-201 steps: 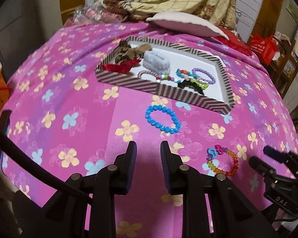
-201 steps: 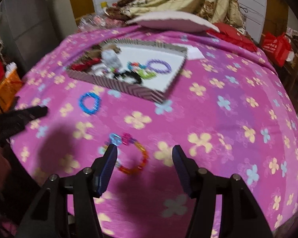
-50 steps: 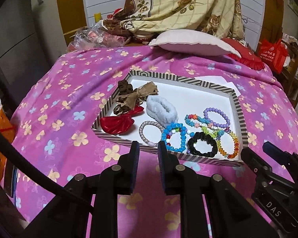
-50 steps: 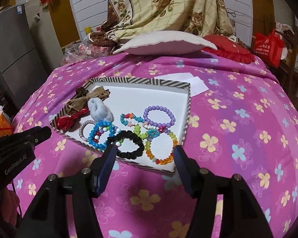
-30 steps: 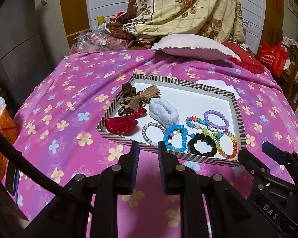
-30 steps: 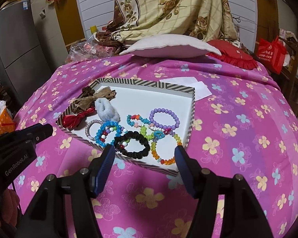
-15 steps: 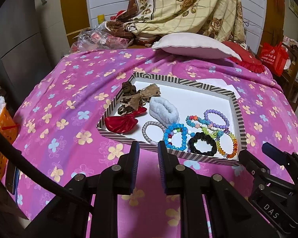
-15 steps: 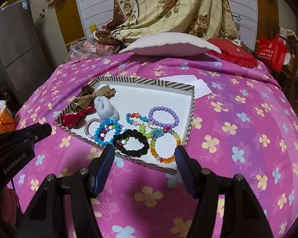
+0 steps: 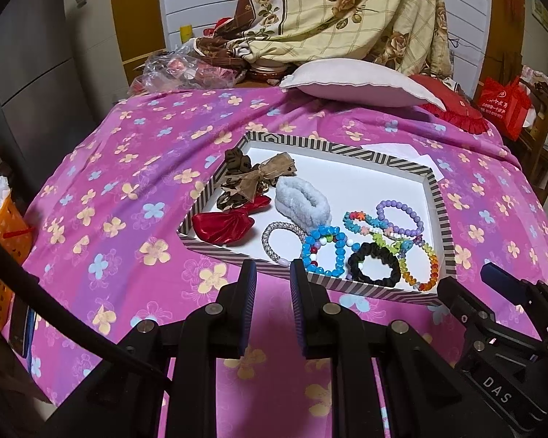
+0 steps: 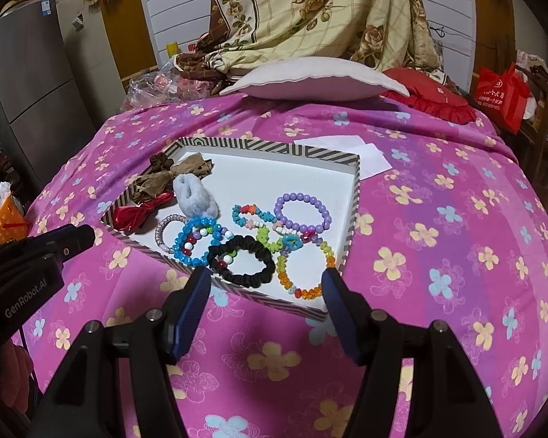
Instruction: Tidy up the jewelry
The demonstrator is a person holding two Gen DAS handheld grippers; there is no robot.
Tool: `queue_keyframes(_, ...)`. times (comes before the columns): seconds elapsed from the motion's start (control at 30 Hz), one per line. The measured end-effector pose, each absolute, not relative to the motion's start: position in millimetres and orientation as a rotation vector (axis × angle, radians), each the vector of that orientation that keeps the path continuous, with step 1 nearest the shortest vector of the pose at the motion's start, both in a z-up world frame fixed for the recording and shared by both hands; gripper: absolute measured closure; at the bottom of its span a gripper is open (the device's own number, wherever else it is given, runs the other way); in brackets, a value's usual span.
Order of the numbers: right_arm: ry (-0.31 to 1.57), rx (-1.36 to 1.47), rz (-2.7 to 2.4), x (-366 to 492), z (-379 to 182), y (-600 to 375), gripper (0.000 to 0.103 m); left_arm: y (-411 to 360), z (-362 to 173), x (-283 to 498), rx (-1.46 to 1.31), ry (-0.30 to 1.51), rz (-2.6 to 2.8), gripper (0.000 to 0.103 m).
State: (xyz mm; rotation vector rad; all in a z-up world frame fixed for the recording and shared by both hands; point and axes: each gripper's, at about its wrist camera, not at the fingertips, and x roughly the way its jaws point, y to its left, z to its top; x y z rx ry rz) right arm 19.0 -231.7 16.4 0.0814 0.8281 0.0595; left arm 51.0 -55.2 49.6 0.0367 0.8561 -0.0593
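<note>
A striped-rim white tray (image 9: 347, 149) (image 10: 274, 148) lies on the pink flowered bedspread. In it are a blue bead bracelet (image 9: 323, 250) (image 10: 197, 241), a black scrunchie (image 9: 374, 268) (image 10: 243, 261), a rainbow bead bracelet (image 9: 425, 261) (image 10: 303, 273), a purple bead bracelet (image 9: 400, 217) (image 10: 303, 211), a grey fluffy scrunchie (image 9: 303, 202), a red bow (image 9: 224, 224) and brown bows (image 9: 259, 175). My left gripper (image 9: 273, 281) is empty, jaws slightly apart, just before the tray's near rim. My right gripper (image 10: 266, 284) is wide open and empty at the near rim.
A white pillow (image 9: 358, 82) and a red cushion (image 10: 431, 104) lie behind the tray. A white paper (image 10: 350, 153) lies by the tray's far corner. An orange basket (image 9: 0, 241) stands off the bed's left edge. A red bag (image 10: 500, 96) hangs at right.
The blue and rainbow bracelets that lay on the bedspread 6.7 s ago now lie in the tray. In the last second both grippers stayed almost still, drawn back slightly.
</note>
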Motion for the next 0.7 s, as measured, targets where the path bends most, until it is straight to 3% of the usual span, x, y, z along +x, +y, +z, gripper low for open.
queue_keyframes(0.7, 0.847, 0.082, 0.033, 24.5, 2.3, -254.3, 0.034, -49.7, 39.0, 57.5, 0.025, 0.860, -0.059, 0.071)
